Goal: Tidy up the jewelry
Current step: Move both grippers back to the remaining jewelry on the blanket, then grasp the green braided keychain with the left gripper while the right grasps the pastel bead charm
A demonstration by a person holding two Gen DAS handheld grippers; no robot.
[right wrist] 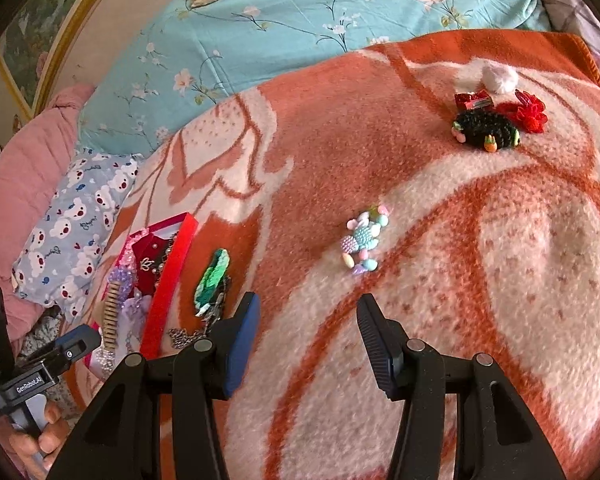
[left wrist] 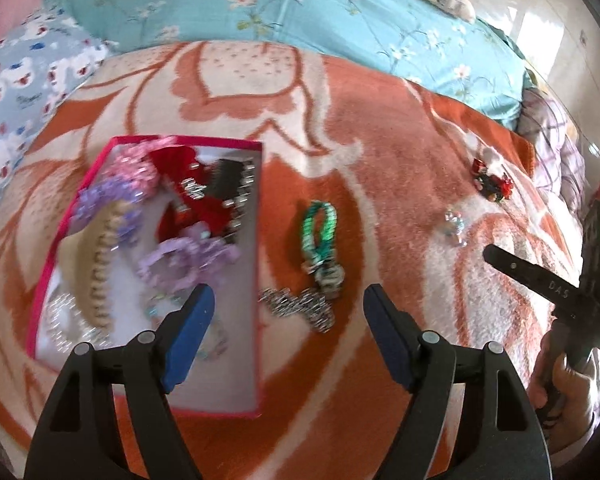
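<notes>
A pink-rimmed jewelry box [left wrist: 256, 240] lies on the orange blanket, holding hair clips, a beige comb clip [left wrist: 96, 264] and purple flowers; it also shows in the right wrist view [right wrist: 172, 280]. Beside it lie a green braided keychain [left wrist: 320, 232] and a silver chain [left wrist: 300, 308]. A pastel bead clip [right wrist: 362, 240] lies mid-blanket, and a black and red clip pile [right wrist: 488, 124] sits far right. My left gripper [left wrist: 288, 312] is open and empty over the box edge and chain. My right gripper [right wrist: 306, 320] is open and empty, short of the bead clip.
The orange and white blanket [right wrist: 460, 260] covers the bed. A turquoise floral quilt [left wrist: 280, 12] lies behind, a bear-print pillow [right wrist: 76, 216] to the left. A white pompom [right wrist: 500, 78] sits near the far clip pile.
</notes>
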